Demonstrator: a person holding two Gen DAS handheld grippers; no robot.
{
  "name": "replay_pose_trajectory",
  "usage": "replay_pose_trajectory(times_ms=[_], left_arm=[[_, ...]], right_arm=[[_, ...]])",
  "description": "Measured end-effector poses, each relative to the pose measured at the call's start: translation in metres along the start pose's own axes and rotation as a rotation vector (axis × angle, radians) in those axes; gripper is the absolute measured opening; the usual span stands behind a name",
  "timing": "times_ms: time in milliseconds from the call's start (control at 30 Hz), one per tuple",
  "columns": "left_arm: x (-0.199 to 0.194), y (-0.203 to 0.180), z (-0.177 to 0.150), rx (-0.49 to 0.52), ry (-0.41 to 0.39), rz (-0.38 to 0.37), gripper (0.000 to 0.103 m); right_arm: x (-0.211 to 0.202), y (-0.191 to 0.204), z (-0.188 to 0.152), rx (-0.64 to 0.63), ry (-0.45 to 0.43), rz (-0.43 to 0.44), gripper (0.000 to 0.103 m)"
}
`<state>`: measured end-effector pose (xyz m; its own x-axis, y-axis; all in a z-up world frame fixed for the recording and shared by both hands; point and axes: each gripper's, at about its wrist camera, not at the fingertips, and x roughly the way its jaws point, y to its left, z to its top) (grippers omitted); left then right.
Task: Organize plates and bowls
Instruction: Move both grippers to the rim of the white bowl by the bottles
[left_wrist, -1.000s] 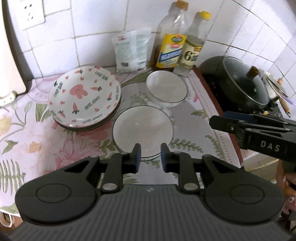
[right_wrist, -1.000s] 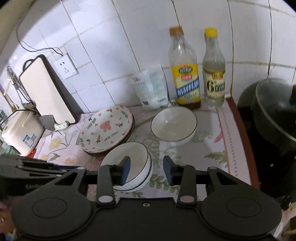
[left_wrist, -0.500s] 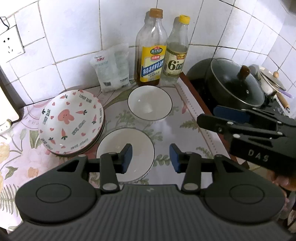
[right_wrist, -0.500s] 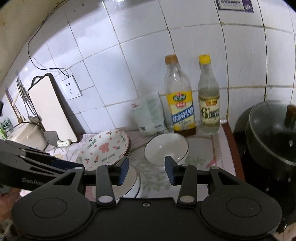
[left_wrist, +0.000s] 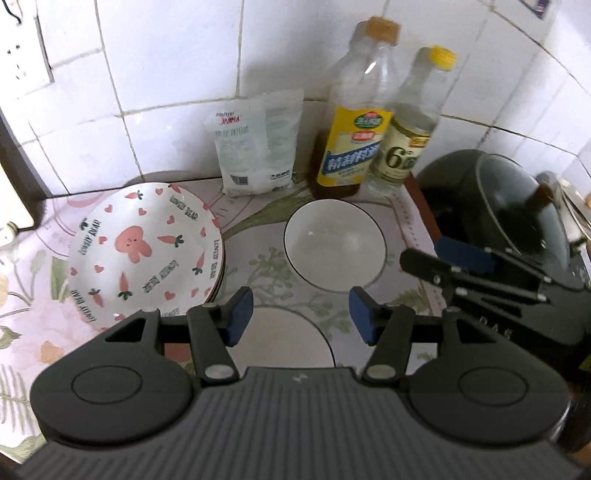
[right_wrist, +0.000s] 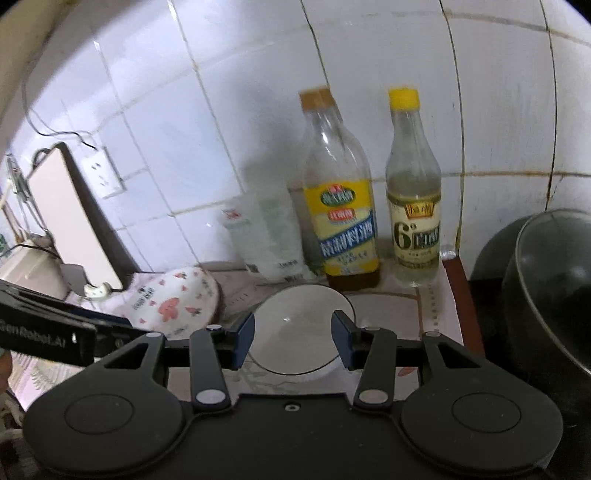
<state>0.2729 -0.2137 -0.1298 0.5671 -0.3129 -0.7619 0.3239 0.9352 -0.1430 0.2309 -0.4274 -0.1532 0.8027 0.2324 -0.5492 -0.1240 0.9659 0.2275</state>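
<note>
A white bowl (left_wrist: 284, 338) sits on the counter (left_wrist: 37, 295) directly below the left gripper (left_wrist: 301, 319), whose jaws are spread and empty; a second white bowl (right_wrist: 301, 328) lies just ahead between the right gripper's (right_wrist: 293, 339) spread, empty jaws; the stacked bunny plates (left_wrist: 146, 251) rest left of both bowls; bottles (left_wrist: 354, 122) stand behind.

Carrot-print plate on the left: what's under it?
Under the carrot-print plate, darker rims of at least one more plate show at its right edge, so it tops a stack. How many lie beneath is hidden, as is the floral cloth directly below.
</note>
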Motion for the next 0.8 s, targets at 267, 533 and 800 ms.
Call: replay_pose_trajectory(times_ms=[267,533,800], left_arm=[[0.055,0.01,0.017,-0.108,0.022,-0.023,0.055],[0.101,-0.003,0.035,-0.073,0.039,0.043,0.053],[0.136,0.011,0.036,-0.155,0.099,0.0,0.025]], right_arm=[[0.045,-0.029,-0.009,0.151,0.057,-0.031,0.051],[0.076,-0.05,-0.021,0.342,0.094,-0.008,0.051],[0.099,-0.058,-0.03,0.417,0.125,-0.027,0.039]])
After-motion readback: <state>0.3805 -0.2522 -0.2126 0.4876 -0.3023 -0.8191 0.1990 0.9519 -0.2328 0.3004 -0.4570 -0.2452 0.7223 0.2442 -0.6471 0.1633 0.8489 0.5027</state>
